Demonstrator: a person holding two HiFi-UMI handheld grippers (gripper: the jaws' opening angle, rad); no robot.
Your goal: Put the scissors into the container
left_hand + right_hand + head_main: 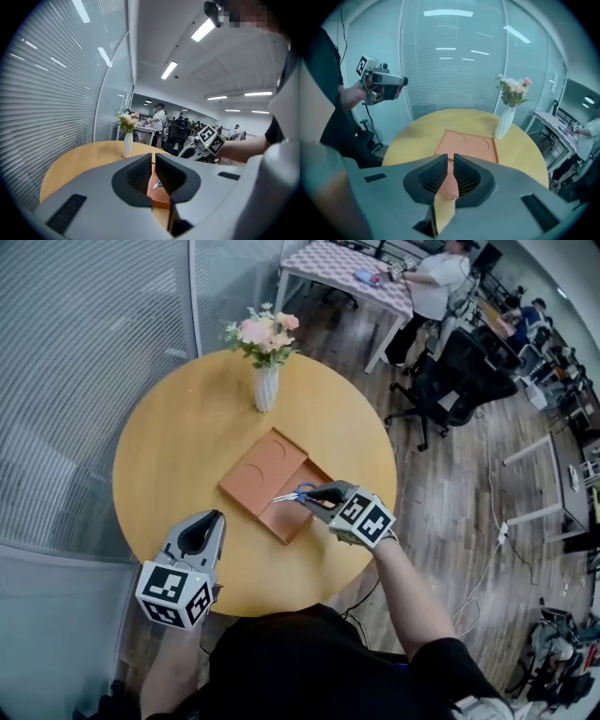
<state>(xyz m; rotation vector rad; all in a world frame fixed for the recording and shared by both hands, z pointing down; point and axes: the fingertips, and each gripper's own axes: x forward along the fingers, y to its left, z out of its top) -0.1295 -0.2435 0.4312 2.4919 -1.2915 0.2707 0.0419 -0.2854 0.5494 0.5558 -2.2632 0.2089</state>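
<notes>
Tongs-wise, my right gripper [317, 495] pinches the scissors [287, 496] by the handles, blades pointing left over the container [262, 470], seemingly ready for lowering in. My left gripper [208, 519] waits near me, jaws nearly together, empty.

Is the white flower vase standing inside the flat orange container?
No, the white flower vase stands on the round yellow table, apart from the container.

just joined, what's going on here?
A person works two hand-held grippers at a round table. The right hand-held gripper is closed on the scissors, holding them over the orange container; whether they touch it is unclear. The left hand-held gripper hangs shut and empty near the table's edge. A flower vase stands beyond.
</notes>
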